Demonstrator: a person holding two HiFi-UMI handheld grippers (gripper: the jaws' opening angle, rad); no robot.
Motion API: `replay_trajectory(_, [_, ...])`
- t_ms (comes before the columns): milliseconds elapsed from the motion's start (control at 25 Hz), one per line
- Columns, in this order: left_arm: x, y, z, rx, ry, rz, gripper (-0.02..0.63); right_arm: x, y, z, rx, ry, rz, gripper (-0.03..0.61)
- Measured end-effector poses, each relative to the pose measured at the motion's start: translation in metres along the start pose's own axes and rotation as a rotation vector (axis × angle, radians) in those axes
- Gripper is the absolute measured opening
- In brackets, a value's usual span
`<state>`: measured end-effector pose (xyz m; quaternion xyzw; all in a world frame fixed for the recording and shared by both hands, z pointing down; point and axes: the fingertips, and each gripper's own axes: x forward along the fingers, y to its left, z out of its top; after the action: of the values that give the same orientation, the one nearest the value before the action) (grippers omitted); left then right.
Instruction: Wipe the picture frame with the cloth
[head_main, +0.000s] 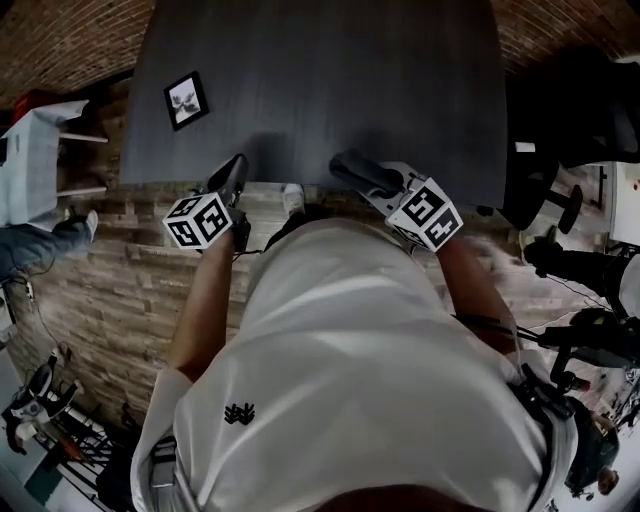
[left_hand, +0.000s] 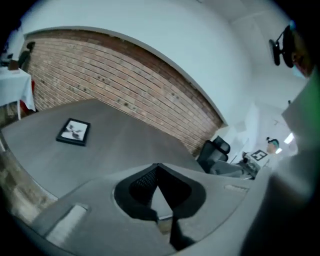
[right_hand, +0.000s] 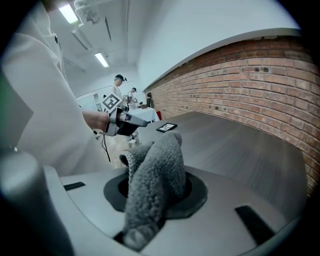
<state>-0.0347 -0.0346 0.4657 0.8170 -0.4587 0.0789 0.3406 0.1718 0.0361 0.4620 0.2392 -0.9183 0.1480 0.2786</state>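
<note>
Cloth (right_hand: 159, 162) gripped; picture frame (head_main: 186, 100) lying apart on the dark table (head_main: 340, 70).

The right gripper (right_hand: 152, 192) is clamped on the grey fleecy cloth, which bunches up between its jaws. The left gripper (left_hand: 159, 167) has its jaws together with nothing between them. The frame lies flat toward the table's far left, well apart from both grippers, which seem to hover at the near edge.

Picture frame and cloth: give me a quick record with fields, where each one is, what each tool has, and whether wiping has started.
picture frame: lies flat on the dark table, toward its left side in the head view, nothing touching it
cloth: grey, fluffy, clamped in the right tool, clear of the frame
left tool: shut, nothing in it, at the table's near edge
wiping: not yet begun; cloth and frame are apart
</note>
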Motion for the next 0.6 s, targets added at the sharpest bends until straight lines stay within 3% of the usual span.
replay_trajectory(120, [-0.005,-0.086,-0.039,0.020,0.028,-0.113,0.012,-0.026,0.014,-0.029,-0.020,-0.008,0.053,0.089])
replay_trajectory(280, [-0.023,-0.167,-0.087,0.100,0.103,-0.143,0.012,-0.050,0.037,-0.061,-0.043,-0.013,0.138,0.089])
replay_trajectory(440, [-0.042,-0.206,-0.123,0.171,0.186,-0.133,0.012,-0.065,0.062,-0.073,-0.071,-0.025,0.182,0.089])
replay_trajectory(600, [-0.054,-0.219,-0.146,0.179,0.225,-0.116,0.012,-0.078,0.087,-0.079,-0.054,-0.052,0.204,0.087])
